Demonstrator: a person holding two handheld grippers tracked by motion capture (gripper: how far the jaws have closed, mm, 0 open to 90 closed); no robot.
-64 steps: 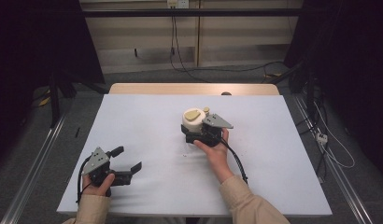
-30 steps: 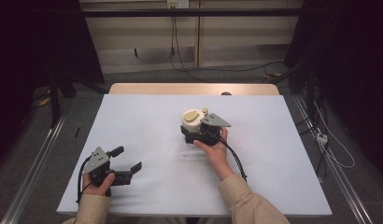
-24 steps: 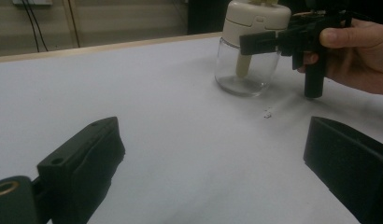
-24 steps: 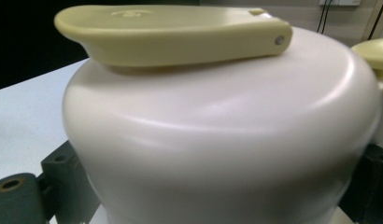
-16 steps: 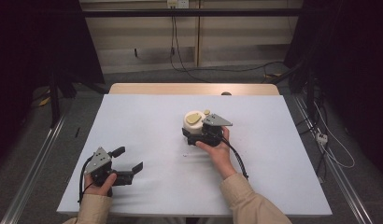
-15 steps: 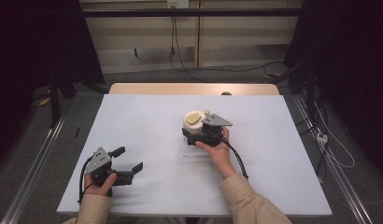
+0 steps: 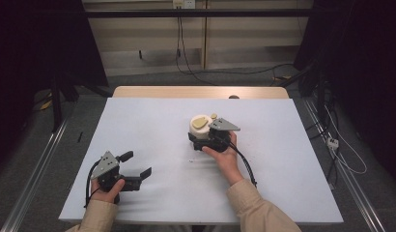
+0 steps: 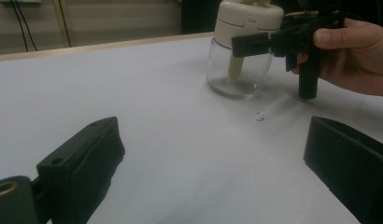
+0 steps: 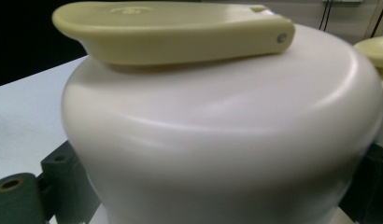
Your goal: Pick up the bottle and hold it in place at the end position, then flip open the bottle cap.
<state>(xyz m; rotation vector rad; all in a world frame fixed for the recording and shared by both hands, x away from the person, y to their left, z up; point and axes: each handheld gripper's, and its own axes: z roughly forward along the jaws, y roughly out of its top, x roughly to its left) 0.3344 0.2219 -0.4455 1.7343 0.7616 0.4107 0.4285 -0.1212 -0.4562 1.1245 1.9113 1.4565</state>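
A clear glass jar (image 7: 201, 126) with a cream lid and a yellowish flip tab (image 7: 201, 122) stands at the middle of the white table (image 7: 283, 145). My right gripper (image 7: 200, 135) is shut on the jar at lid height, with one jaw on each side. The right gripper view has the lid (image 9: 227, 130) pressed between the two black jaws, with the tab (image 9: 175, 32) on top. In the left gripper view the jar (image 8: 241, 51) stands upright on the table, the right gripper (image 8: 273, 42) clamped across its lid. My left gripper (image 7: 138, 164) rests open at the near left, nothing between its fingers (image 8: 82, 163).
A tiny white speck (image 8: 260, 116) lies on the table just in front of the jar. A wooden strip (image 7: 201, 92) runs along the table's far edge. Cables (image 7: 341, 154) lie on the floor to the right, beside a metal rail (image 7: 360, 193).
The right gripper and the jar have shifted slightly to the right together. The left gripper has edged a little toward the near edge, still open.
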